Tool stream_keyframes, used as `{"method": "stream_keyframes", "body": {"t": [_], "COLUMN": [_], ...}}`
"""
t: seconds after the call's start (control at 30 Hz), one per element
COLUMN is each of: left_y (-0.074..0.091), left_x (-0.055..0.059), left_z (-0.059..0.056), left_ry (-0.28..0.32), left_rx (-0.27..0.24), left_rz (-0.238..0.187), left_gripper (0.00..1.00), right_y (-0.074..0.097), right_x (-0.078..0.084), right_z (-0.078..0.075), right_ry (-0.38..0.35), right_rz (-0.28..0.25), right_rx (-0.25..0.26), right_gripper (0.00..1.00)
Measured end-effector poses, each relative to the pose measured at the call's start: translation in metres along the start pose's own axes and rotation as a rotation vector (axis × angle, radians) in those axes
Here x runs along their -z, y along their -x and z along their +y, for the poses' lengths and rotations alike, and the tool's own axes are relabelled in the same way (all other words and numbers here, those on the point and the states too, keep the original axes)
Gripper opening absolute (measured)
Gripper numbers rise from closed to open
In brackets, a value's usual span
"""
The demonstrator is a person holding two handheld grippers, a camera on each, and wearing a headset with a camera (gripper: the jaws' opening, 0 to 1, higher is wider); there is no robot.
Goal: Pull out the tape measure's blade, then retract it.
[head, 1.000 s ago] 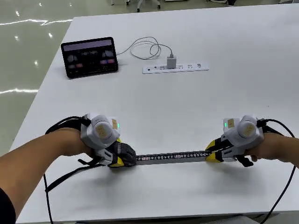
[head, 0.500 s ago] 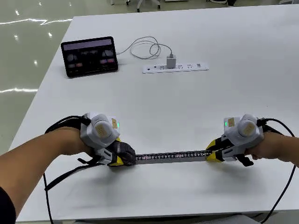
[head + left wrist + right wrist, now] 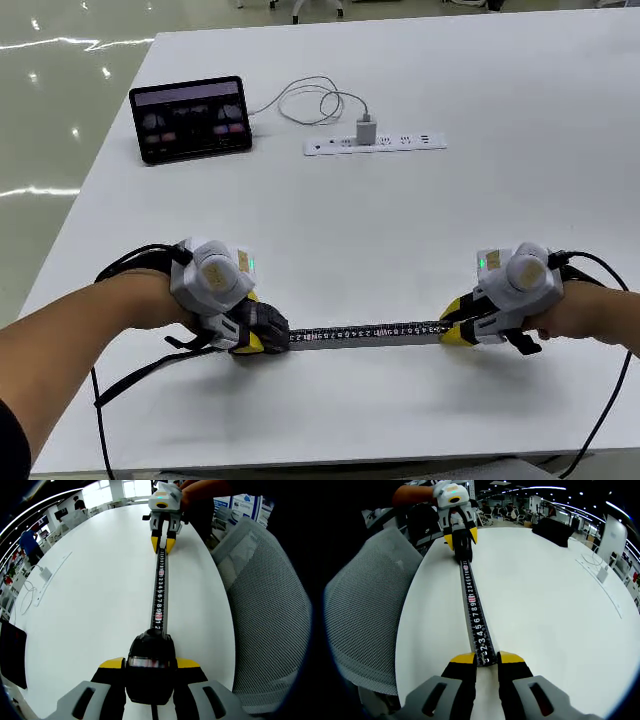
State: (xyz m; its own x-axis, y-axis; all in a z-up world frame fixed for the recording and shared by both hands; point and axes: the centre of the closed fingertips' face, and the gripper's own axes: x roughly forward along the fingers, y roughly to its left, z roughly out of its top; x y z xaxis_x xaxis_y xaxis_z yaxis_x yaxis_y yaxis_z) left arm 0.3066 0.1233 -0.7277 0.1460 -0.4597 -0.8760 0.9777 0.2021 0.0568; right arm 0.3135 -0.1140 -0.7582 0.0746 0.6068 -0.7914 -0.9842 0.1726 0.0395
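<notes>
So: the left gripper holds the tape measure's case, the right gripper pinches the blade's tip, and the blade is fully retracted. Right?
No: the blade is pulled out, stretched between the left gripper on the case and the right gripper at its tip, as the left gripper view shows.

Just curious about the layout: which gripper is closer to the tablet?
Left. The left gripper sits on the tablet's side of the table, holding the tape measure case; the right gripper holds the blade end, farther across.
</notes>
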Motion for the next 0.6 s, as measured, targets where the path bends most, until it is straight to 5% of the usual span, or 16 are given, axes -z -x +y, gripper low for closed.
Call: {"method": "stream_keyframes", "body": {"t": [0.6], "left_y": [-0.0008], "left_x": [0.0015], "left_z": [-0.0016], "left_ry": [-0.003], "left_rx": [0.016], "left_rz": [0.001], "left_gripper": [0.37], "right_y": [0.0002], "right_x": [-0.001], "right_z": [-0.0021], "right_ry": [0.137], "right_rz": [0.09], "right_rx": [0.027], "right_gripper": [0.17]}}
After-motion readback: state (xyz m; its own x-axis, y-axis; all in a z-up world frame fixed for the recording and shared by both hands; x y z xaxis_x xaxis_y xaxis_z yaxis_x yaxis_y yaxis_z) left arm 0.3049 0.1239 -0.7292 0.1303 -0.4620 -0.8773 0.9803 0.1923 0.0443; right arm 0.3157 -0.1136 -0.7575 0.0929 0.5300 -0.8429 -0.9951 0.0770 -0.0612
